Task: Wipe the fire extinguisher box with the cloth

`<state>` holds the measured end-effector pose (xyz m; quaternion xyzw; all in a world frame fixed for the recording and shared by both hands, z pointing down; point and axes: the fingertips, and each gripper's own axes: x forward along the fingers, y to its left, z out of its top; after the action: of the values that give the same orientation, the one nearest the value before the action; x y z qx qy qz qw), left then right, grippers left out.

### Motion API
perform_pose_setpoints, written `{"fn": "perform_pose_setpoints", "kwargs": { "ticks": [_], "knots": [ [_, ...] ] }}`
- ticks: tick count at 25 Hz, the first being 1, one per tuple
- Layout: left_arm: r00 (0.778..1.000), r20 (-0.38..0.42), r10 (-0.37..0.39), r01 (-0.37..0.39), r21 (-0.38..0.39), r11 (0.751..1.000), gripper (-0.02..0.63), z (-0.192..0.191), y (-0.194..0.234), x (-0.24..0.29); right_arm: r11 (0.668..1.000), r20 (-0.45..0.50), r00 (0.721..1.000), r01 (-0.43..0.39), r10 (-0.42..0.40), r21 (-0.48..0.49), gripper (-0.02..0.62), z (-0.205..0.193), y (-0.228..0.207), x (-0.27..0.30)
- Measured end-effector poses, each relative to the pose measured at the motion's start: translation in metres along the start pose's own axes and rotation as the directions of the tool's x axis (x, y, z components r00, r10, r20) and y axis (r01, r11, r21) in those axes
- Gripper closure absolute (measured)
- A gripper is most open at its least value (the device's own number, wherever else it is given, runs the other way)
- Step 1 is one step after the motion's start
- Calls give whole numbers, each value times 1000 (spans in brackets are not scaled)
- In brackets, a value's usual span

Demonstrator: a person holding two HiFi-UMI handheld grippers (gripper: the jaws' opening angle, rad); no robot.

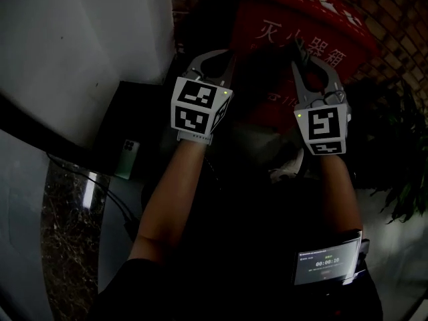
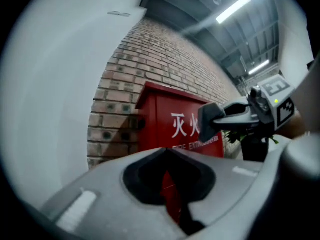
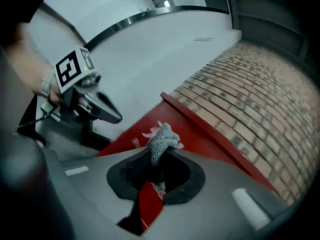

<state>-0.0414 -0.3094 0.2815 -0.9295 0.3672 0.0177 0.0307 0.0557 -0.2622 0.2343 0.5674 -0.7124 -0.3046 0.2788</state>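
The red fire extinguisher box (image 1: 301, 19) with white lettering stands against a brick wall; it also shows in the left gripper view (image 2: 170, 119) and the right gripper view (image 3: 195, 134). A grey knitted cloth (image 3: 162, 139) is pinched in my right gripper (image 3: 160, 154), which is shut on it and held close to the box's front. In the head view that right gripper (image 1: 295, 49) is up at the box face. My left gripper (image 1: 224, 57) hovers beside it, to the left, jaws shut with nothing between them (image 2: 167, 154). The scene is dim.
A green phone (image 1: 125, 158) lies on a dark ledge at the left, below a white wall (image 1: 80, 45). A leafy plant (image 1: 401, 172) stands to the right of the box. A small screen (image 1: 326, 265) sits near the person's waist. Cables (image 1: 124, 209) trail at lower left.
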Motion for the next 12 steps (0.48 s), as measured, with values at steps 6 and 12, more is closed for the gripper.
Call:
{"fn": "perform_pose_setpoints", "kwargs": {
  "ticks": [6, 12],
  "knots": [
    [997, 17, 69, -70, 38, 997, 603, 10, 58, -22, 955, 148, 986, -116, 78, 274, 549, 66, 64, 54],
    [994, 21, 107, -109, 125, 986, 603, 14, 109, -49, 658, 302, 949, -174, -85, 732, 548, 109, 86, 99]
  ]
}}
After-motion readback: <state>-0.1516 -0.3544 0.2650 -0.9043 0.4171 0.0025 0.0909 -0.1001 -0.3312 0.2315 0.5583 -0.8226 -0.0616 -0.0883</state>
